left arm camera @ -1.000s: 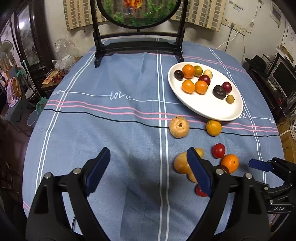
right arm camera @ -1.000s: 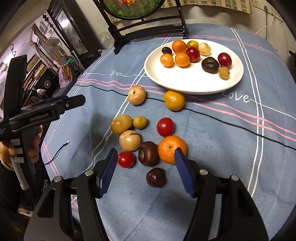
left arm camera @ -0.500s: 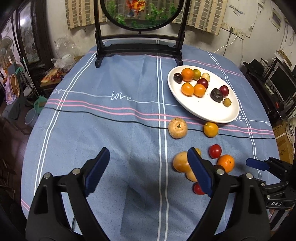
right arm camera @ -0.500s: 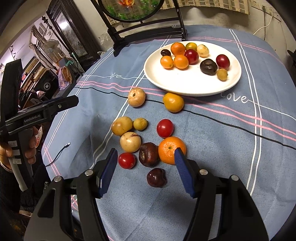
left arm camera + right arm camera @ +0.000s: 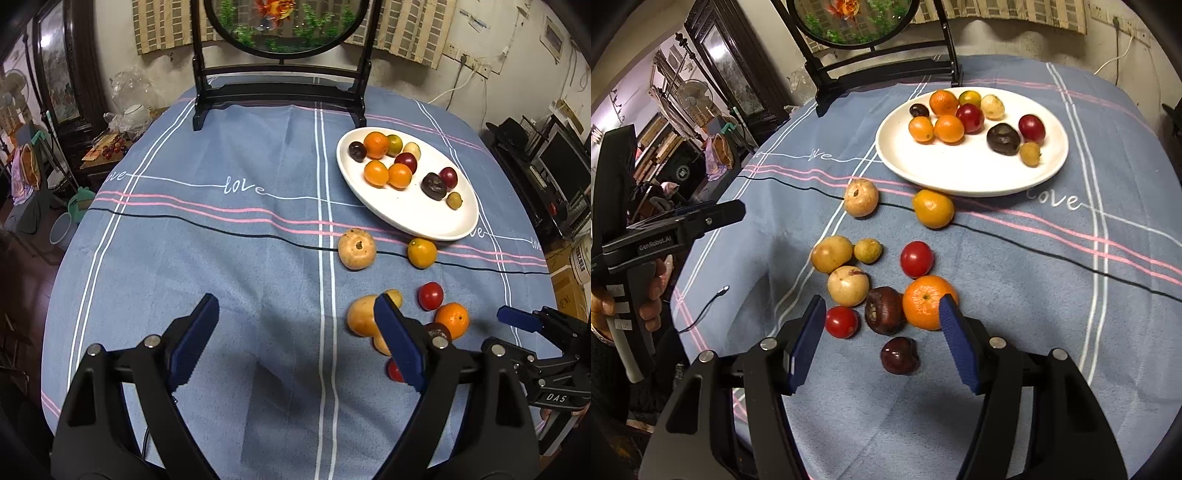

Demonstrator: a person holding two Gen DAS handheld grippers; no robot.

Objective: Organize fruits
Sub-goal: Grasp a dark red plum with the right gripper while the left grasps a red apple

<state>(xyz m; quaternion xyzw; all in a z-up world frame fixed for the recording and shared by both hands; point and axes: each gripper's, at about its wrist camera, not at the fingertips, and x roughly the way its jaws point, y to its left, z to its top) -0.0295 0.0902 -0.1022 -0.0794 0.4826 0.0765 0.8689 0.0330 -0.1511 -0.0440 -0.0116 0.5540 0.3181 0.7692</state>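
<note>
Right gripper (image 5: 882, 339), jaws wide, hovers above a dark plum (image 5: 899, 355) among loose fruits near the worktop's (image 5: 1052, 295) front edge; left gripper (image 5: 295, 339), also wide, holds nothing. Plate (image 5: 960, 173) sits toward the far edge.

Probably a lived-in home: tablecloth (image 5: 221, 258), goldfish table screen (image 5: 282, 26), cluttered shelves (image 5: 665, 147).

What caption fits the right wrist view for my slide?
Right gripper, jaws open, hovers over a dark plum amid loose fruit on the blue tablecloth, white plate of sorted fruit beyond.
</note>
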